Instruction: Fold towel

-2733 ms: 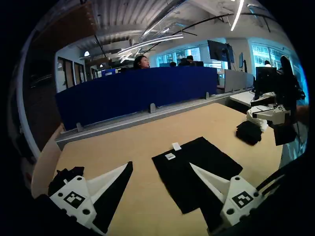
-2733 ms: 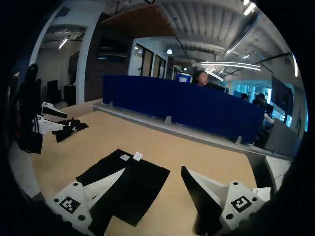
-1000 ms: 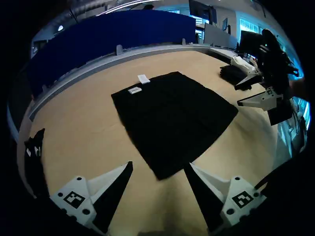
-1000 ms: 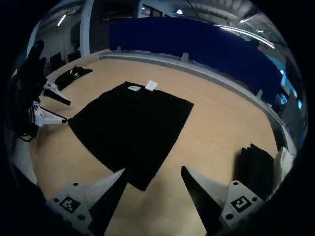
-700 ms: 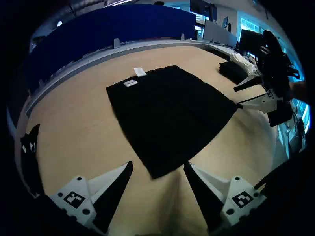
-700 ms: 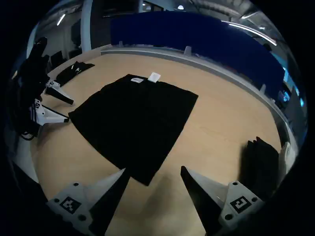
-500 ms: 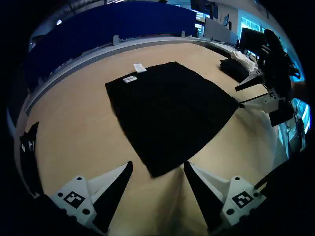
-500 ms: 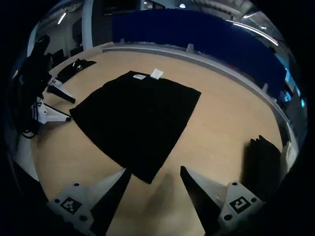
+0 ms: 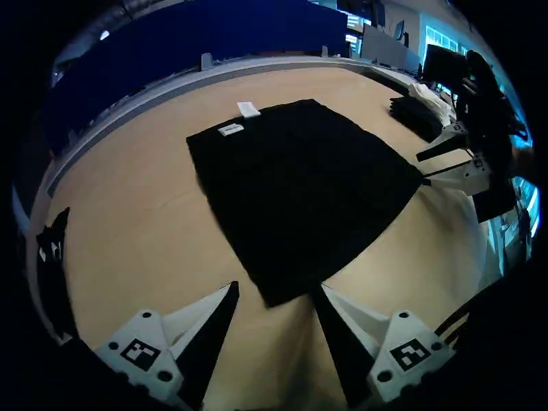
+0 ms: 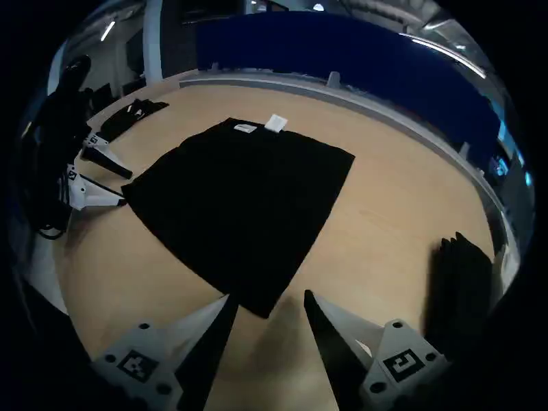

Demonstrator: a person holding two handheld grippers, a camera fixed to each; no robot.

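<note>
Item: one black towel (image 9: 301, 185), spread flat and single-layered on a pale wooden table (image 9: 137, 205), one corner pointing at each camera. Handling, as judged: light, soft and limp, with no stiffness of its own; it should drape and drag on the wood rather than slide, and will not break. Best hold: the two near corners, pinched at the very edge so that only one layer is caught. Left gripper (image 9: 277, 293): fingers parted at a middling width, empty, the towel's near corner lying just between the tips. Right gripper (image 10: 269, 300): likewise parted and empty, straddling the other near corner of the towel (image 10: 240, 205). Labels: two small white tags (image 9: 231, 129) at the towel's far edge; print too small to read, brand cannot be told. Also on the table: a stack of dark cloths (image 9: 414, 113) at far right in the left gripper view, and a loose dark cloth (image 9: 51, 274) at its near left.
</note>
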